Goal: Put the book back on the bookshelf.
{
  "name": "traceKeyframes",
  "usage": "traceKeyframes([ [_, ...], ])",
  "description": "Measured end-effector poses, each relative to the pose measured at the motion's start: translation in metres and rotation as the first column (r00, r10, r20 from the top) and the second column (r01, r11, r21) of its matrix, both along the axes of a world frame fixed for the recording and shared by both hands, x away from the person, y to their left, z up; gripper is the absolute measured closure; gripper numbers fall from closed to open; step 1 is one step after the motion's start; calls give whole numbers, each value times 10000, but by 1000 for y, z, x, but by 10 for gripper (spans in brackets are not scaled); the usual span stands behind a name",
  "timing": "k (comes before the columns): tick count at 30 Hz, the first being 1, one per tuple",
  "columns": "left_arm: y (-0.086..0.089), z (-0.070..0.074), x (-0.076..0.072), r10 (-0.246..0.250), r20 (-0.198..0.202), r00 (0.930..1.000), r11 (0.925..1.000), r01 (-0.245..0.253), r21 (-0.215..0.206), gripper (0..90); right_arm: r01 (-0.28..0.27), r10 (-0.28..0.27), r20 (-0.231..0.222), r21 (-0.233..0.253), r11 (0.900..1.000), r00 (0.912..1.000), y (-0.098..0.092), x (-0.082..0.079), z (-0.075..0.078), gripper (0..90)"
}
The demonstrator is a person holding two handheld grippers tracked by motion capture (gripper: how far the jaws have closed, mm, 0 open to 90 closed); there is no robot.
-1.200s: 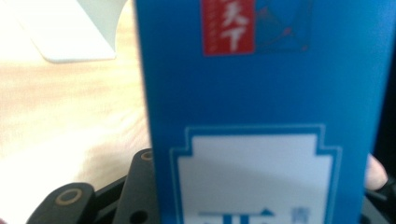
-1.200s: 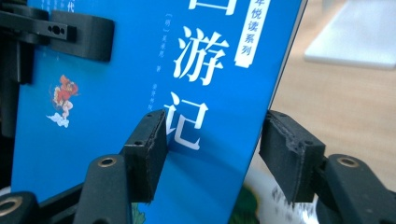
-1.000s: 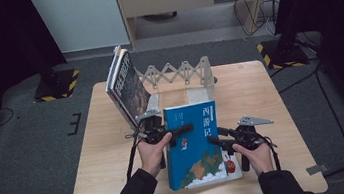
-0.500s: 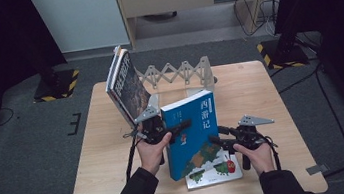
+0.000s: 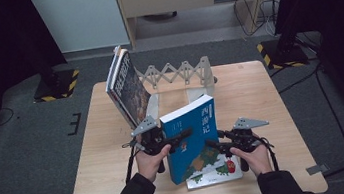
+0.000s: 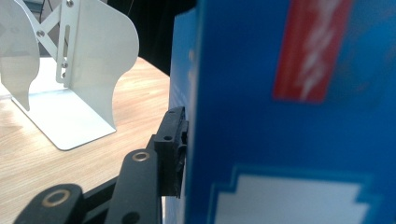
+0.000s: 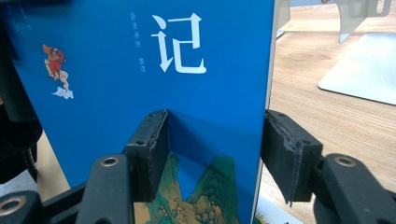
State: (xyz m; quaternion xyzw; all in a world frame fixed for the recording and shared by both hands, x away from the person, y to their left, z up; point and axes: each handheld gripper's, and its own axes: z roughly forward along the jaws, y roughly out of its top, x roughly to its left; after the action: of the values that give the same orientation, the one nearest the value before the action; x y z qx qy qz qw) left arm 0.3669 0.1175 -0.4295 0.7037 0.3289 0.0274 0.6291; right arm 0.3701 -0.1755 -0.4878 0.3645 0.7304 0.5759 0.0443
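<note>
near the front edge of the surface, a blue book is held upright

near the front of the wooden surface point(image 5: 270, 94) the blue book point(image 5: 193, 139) is seen standing almost upright, tilted a little, its lower edge above a thin picture book point(image 5: 215, 172) that lies flat beneath it. the left gripper point(image 5: 178, 137) is pressed onto the book's left edge; in the left gripper view one black pad point(image 6: 173, 149) is seen flat against the cover, and the other jaw is hidden behind the book, so a pinch on the book is likely rather than certain. the right gripper point(image 5: 216, 144) is held at the book's right side; in the right gripper view its jaws are spread, with the cover's fore edge between the two pads point(image 7: 152, 149), and neither pad is clearly shown pressing on it. behind the blue book a white expandable bookend rack point(image 5: 177, 73) is set on the surface, and two dark books point(image 5: 125, 85) are leaned at its left end, tilted toward the rack.
</note>
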Motion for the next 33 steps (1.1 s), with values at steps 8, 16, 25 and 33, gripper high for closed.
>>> traceKeyframes([
  [8, -4, -4, 1, 224, 46, 9997, 9977, -226, 634, 572, -114, 115, 179, -86, 9999, 9998, 1, -1, 1, 449],
  [16, -2, 1, 8, 307, -478, 9984, 9948, -258, 987, 602, -24, 25, 113, -91, 10000, 9999, 0, 0, -1, 441],
  [25, 6, 17, 7, 274, -756, 9968, 9944, -195, 1035, 604, 758, -759, -15, -337, 9966, 9971, -23, 1, 0, 336],
  [33, 18, 38, 2, 560, -379, 9977, 9941, -521, 956, 603, 1457, -1468, 6, -1271, 9811, 9892, -40, 1, -2, 306],
])
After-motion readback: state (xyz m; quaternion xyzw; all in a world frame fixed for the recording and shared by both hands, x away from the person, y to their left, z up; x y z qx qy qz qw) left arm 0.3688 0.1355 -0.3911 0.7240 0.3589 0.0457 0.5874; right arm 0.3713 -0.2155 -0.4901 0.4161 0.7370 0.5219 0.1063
